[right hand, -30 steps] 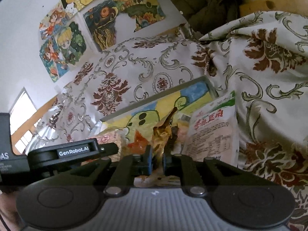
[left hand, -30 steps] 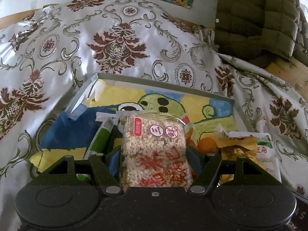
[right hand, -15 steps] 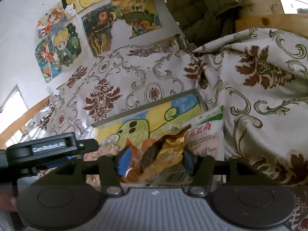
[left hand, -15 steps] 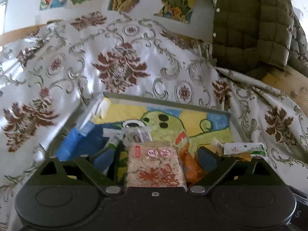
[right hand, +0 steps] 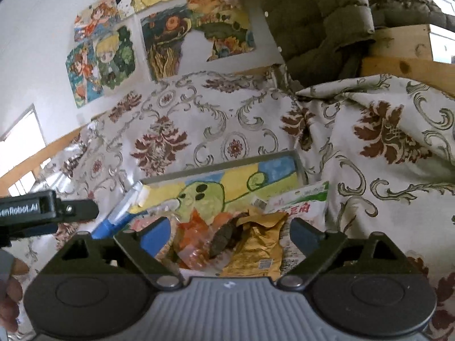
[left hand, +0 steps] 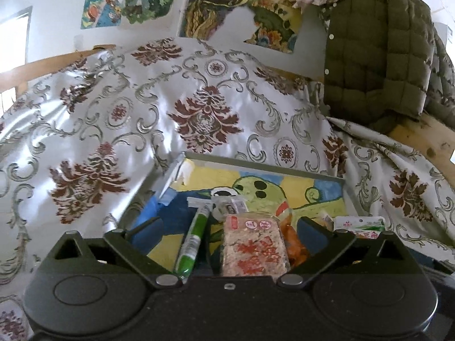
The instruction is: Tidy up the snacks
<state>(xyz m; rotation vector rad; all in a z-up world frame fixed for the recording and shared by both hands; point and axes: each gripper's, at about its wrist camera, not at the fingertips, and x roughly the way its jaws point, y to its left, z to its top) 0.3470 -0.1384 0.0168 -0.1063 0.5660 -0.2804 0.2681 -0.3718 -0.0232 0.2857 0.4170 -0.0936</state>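
Note:
A shallow box with a cartoon-painted bottom [left hand: 261, 179] lies on the patterned cloth and holds the snacks. In the left wrist view my left gripper [left hand: 227, 228] is open above a clear rice-crisp packet with red print [left hand: 253, 248]; a green tube snack [left hand: 196, 236] lies left of it and orange wrapped snacks [left hand: 294, 241] right. In the right wrist view my right gripper [right hand: 231, 231] is open over a gold packet [right hand: 257, 247] and orange wrappers [right hand: 193, 238]. A white and green packet [right hand: 301, 199] lies at the box's right edge.
The box's grey rim [right hand: 227, 164] faces the wall. A green quilted jacket [left hand: 375, 56] hangs over a wooden frame [left hand: 426, 139] at the right. The left gripper body [right hand: 42, 207] and a hand show at the left of the right wrist view. Posters hang on the wall.
Both grippers opened and pulled back and up. The left let go of the rice-crisp packet, the right let go of the gold packet; both now lie in the box.

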